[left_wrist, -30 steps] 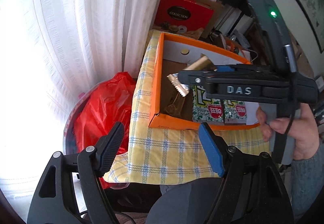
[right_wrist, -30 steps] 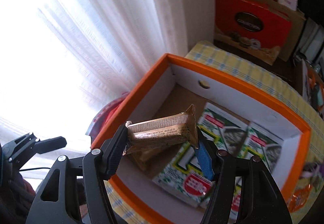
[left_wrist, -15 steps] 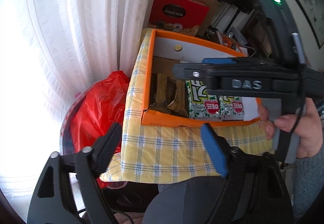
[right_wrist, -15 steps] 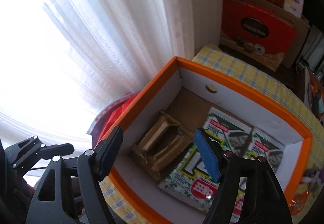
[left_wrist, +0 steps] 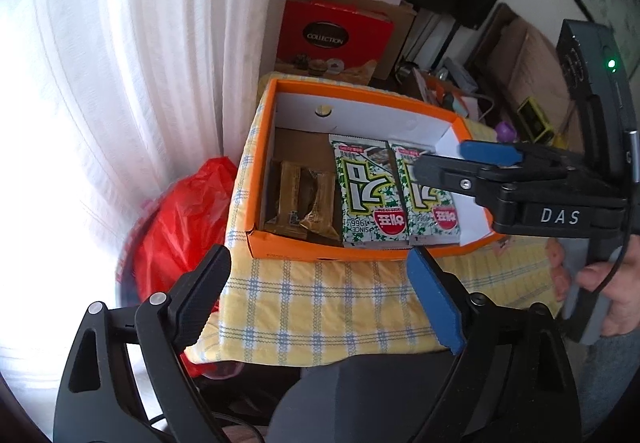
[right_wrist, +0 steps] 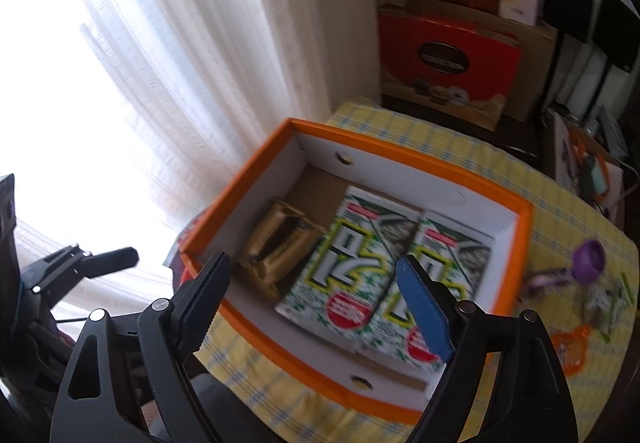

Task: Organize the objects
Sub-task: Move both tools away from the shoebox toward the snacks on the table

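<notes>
Orange box (right_wrist: pixel 416 159), ahead of and below both tools: holds gold-wrapped bars (right_wrist: pixel 276 247) and two green packets (right_wrist: pixel 384 263); right gripper (right_wrist: pixel 316 299) and left gripper (left_wrist: pixel 320 291), jaws just widened, nothing between them; purple-topped item (right_wrist: pixel 588 261) outside, apparently unsorted.

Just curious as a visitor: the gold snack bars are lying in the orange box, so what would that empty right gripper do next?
Probably swing toward the purple item lying outside the orange box, since the right gripper is open, holding nothing.
</notes>
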### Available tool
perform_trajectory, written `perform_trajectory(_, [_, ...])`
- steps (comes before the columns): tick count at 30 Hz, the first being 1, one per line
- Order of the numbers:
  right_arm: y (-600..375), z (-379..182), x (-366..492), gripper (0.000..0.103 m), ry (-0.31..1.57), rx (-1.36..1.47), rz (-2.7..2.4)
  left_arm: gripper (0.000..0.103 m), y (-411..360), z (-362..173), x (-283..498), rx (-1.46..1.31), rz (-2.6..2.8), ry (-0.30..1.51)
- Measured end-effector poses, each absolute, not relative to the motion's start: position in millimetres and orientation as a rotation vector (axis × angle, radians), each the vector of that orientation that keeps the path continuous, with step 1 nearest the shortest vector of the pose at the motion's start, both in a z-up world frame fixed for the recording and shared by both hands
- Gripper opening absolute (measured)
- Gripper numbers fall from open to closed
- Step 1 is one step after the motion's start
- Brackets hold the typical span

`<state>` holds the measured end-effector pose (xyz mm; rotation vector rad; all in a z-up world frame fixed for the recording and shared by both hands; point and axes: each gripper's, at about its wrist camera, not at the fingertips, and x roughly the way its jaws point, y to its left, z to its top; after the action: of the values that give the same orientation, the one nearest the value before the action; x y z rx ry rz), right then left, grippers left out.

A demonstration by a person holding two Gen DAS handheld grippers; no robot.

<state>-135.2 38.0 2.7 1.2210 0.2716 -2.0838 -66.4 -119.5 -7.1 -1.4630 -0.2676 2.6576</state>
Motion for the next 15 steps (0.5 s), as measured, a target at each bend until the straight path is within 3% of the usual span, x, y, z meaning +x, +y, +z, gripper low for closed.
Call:
perform_trajectory(3, [54, 3, -128, 0.089, 0.32, 1.216, -2.142, 0.089, -104, -7, -65, -1.46, 2.656, -0.167])
perform_trajectory(9, [93, 2, -118, 0.092, 0.286, 1.236, -2.199, 0.089, -88, -9, -62, -1.398, 2.605, -0.223])
perform_trajectory(15, [136, 7, -116, 0.092, 0.196, 1.262, -2.252, 0.103, -75, -6, -66, -1.402, 2.559, -0.279])
